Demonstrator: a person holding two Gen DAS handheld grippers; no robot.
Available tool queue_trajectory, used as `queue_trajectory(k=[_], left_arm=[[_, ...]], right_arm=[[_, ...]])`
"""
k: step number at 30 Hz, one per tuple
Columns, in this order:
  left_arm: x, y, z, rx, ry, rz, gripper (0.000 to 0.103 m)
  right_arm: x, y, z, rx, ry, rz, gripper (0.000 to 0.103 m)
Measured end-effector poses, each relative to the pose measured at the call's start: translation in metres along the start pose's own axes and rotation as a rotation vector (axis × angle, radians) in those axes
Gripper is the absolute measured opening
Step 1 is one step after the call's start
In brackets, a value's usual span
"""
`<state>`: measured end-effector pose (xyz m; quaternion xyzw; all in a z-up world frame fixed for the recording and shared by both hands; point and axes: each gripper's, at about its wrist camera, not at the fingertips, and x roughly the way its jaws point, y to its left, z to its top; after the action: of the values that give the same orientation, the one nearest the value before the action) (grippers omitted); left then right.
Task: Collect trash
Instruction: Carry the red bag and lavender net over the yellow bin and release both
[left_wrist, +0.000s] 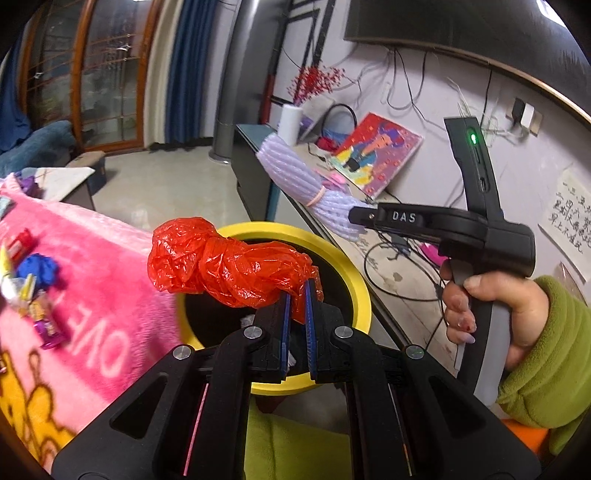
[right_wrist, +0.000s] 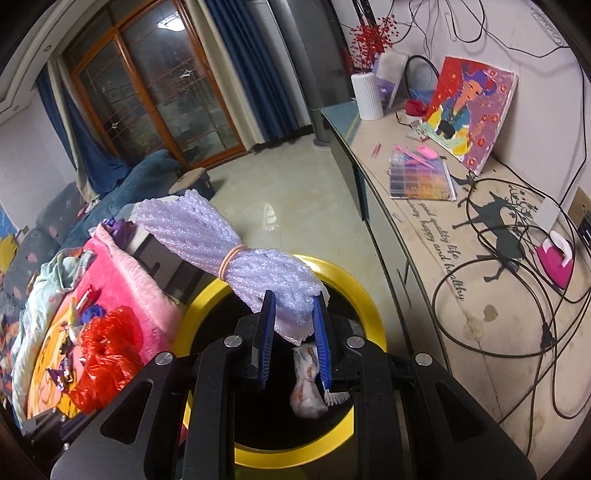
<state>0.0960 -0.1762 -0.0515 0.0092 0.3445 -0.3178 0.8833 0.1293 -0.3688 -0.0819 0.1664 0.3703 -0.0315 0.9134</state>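
Nearest the left wrist camera, the left claw (left_wrist: 298, 295) is clamped tight on one end of a crumpled red plastic bag (left_wrist: 221, 262), which juts out to the left above the yellow-rimmed bin (left_wrist: 354, 280). In the right wrist view, the right claw (right_wrist: 293, 314) is pinched on the lower end of a banded roll of white foam netting (right_wrist: 229, 240), a rubber band cinching its middle, and it too hangs over the bin's dark mouth, where a crumpled wrapper (right_wrist: 306, 384) already lies. Both pieces look carried to the drop point, so the step in hand seems to be the release: each claw needs to part its jaws while its load is fully inside the rim, the long foam roll especially, since its far end leans out past the edge. Beyond the bin, more scraps, a blue wad (left_wrist: 37, 267) and candy wrappers (left_wrist: 46, 325), lie on the pink blanket (left_wrist: 110, 251), probably the next pickups.
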Motion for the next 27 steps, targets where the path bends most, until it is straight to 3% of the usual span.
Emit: queue_trajectory(k=[12,17,18,19,20,24,25,27], left_arm=[[0.041,-0.001,-0.006,0.003,0.093,-0.040,0.004],[0.058,0.005,-0.006,-0.007,0.117,-0.052,0.005],[0.061,0.007,-0.006,-0.006,0.119,-0.043,0.008],[0.061,0.008,-0.007,-0.008,0.120,-0.038,0.021],[0.063,0.011,-0.007,-0.017,0.122,-0.036,0.041],[0.063,0.020,-0.006,-0.057,0.120,-0.035,0.062],[0.061,0.023,-0.005,-0.070,0.116,-0.034,0.072],[0.055,0.027,-0.003,-0.084,0.100,-0.044,0.080]], right_arm=[[0.023,-0.007,-0.007,-0.012,0.060,-0.052,0.021],[0.034,-0.010,-0.012,0.006,0.102,-0.050,0.027],[0.034,-0.010,-0.012,0.012,0.103,-0.052,0.029],[0.035,-0.011,-0.012,0.012,0.104,-0.056,0.032],[0.035,-0.011,-0.012,0.013,0.103,-0.061,0.038],[0.032,-0.015,-0.011,0.027,0.088,-0.079,0.044],[0.031,-0.016,-0.011,0.031,0.081,-0.085,0.048],[0.029,-0.016,-0.010,0.036,0.069,-0.088,0.051]])
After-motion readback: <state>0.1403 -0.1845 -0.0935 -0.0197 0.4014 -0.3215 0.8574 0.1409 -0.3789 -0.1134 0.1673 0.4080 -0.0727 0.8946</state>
